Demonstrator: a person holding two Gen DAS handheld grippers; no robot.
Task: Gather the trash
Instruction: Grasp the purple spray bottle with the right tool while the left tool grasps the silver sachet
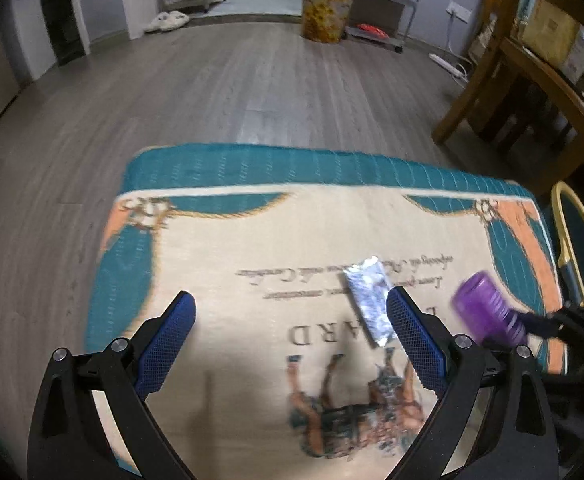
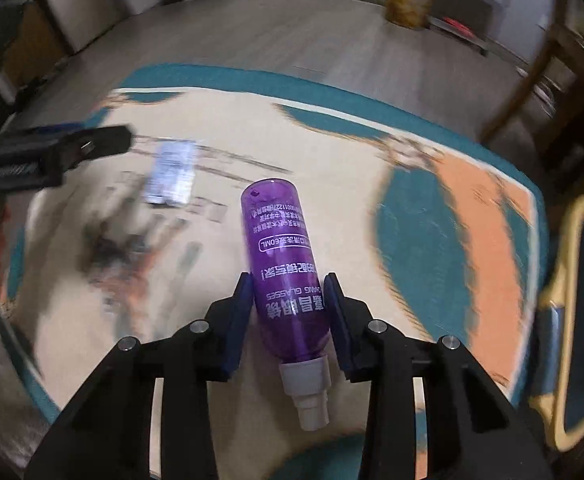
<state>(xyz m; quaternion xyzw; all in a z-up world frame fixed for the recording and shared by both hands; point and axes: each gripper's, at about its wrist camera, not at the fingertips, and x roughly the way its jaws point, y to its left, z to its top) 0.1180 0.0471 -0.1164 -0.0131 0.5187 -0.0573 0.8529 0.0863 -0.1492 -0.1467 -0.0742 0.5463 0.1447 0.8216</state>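
Two hand-held grippers — right (image 2: 287,312) clamping purple bottle (image 2: 281,264), left (image 1: 292,340) spread wide, foil wrapper (image 1: 368,300) blurred

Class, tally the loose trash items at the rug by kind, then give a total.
Purple spray bottle, gripped in the right tool: 1
Silver foil wrapper, lying on the rug by the open left tool: 1
Total: 2

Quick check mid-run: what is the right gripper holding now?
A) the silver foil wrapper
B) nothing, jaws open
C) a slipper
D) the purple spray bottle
D: the right gripper has its jaws closed on the purple spray bottle; the silver foil wrapper lies on the mat.
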